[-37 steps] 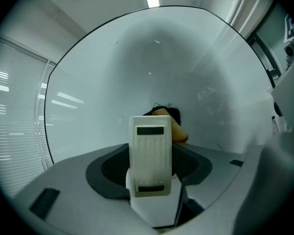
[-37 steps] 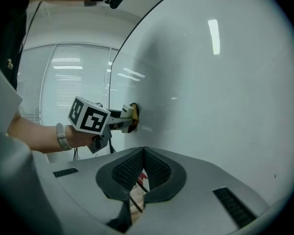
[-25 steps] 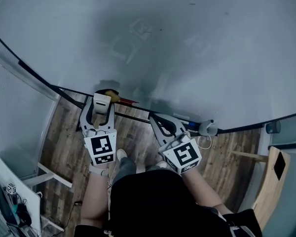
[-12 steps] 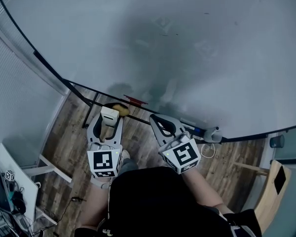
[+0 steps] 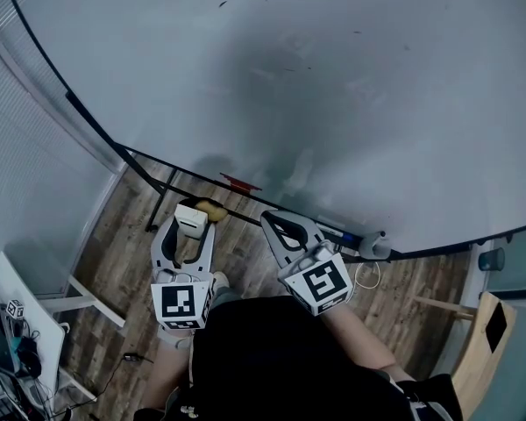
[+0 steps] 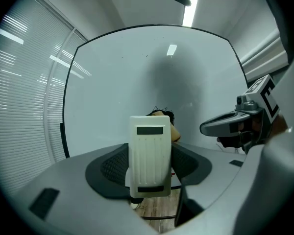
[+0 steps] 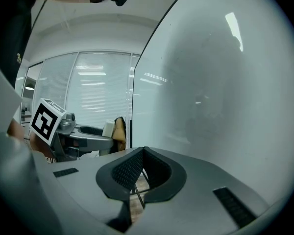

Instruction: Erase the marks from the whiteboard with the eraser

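The fingers of the left gripper are clamped on the white eraser, which stands upright between them, short of the whiteboard and near its lower edge. The right gripper has its fingers pressed together on nothing. Small dark marks dot the board's upper part.

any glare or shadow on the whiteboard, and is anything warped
Head view: a broad dark shadow crosses the whiteboard. Left gripper view: a ceiling light reflects on it, and its frame bows. Right gripper view: a glare streak at upper right.
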A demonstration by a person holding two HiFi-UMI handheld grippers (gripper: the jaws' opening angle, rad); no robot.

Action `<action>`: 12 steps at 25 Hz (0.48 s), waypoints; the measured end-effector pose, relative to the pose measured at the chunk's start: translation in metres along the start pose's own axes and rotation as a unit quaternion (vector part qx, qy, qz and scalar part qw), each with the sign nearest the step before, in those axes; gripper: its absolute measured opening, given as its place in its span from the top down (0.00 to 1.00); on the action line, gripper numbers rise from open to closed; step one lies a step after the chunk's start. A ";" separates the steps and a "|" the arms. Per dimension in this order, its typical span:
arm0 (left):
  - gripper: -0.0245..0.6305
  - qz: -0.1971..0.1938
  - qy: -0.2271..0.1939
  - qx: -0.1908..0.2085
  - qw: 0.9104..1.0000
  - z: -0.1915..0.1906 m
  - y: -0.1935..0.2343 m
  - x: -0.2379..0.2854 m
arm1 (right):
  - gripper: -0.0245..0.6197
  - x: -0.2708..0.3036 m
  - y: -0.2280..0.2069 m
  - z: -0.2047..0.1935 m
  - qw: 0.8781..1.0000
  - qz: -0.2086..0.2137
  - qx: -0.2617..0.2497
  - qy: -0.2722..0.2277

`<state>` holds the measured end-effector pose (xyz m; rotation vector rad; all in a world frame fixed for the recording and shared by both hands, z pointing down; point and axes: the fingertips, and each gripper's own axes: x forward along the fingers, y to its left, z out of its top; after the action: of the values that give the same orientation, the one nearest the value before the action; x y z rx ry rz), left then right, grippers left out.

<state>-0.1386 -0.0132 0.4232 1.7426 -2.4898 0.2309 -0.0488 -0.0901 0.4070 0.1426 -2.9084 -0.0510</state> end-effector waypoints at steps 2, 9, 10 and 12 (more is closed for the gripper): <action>0.56 0.000 0.001 0.002 1.000 -0.002 0.002 -0.003 | 0.92 -0.001 0.002 0.001 1.000 0.006 -0.012 -0.001; 0.56 -0.007 -0.001 0.027 1.000 0.000 -0.002 -0.011 | 0.92 -0.008 0.010 0.003 1.000 0.013 -0.019 -0.015; 0.56 -0.011 0.000 0.029 1.000 -0.001 -0.004 -0.012 | 0.92 -0.009 0.011 0.002 1.000 0.014 -0.018 -0.014; 0.56 -0.017 0.004 0.030 0.999 -0.003 -0.007 -0.012 | 0.92 -0.009 0.012 0.001 1.000 0.015 -0.021 -0.012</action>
<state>-0.1279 -0.0037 0.4249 1.8008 -2.4710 0.3113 -0.0416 -0.0772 0.4048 0.0904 -2.9299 -0.1096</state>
